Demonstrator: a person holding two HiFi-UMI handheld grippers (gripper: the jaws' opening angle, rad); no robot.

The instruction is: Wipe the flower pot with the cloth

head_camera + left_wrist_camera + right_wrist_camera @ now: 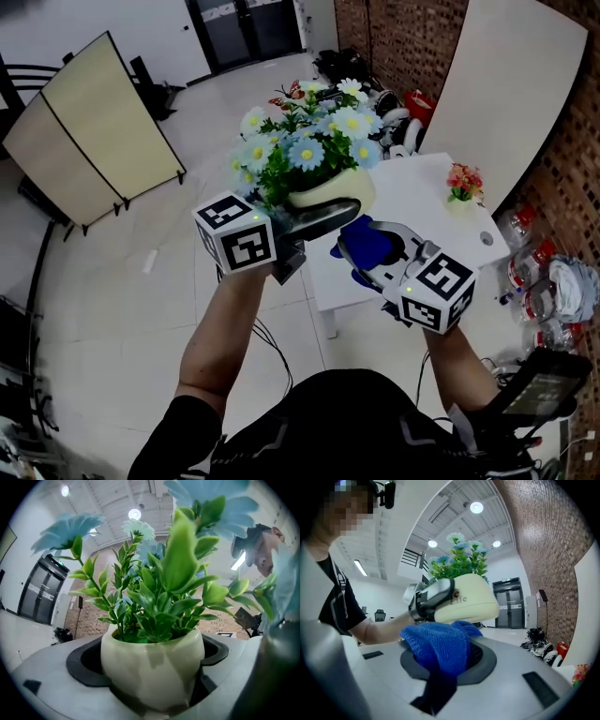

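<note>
— While the flower pot [330, 193] sits up in the air like that, which tool has it?
— The left gripper [314, 217] does. Its jaws are clamped on the cream pot's lower body, one on each side, and the left gripper view shows the pot filling the gap between them. The pot stands roughly upright, with pale blue daisies [309, 141] and green leaves above its rim.
— And where is it in the scene?
— It is held in front of the person, up off the white table [427, 202], which lies below and to the right.
— What about the other tool?
— The right gripper [375, 248] has its jaws closed on a blue knitted cloth [364, 242], bunched between them with a tail hanging down. The right gripper view shows the top of the cloth touching the pot's lower side, just right of the left gripper's jaw.
— Anything else on the table?
— A small pot of red flowers [464, 183] stands near its far right edge.
</note>
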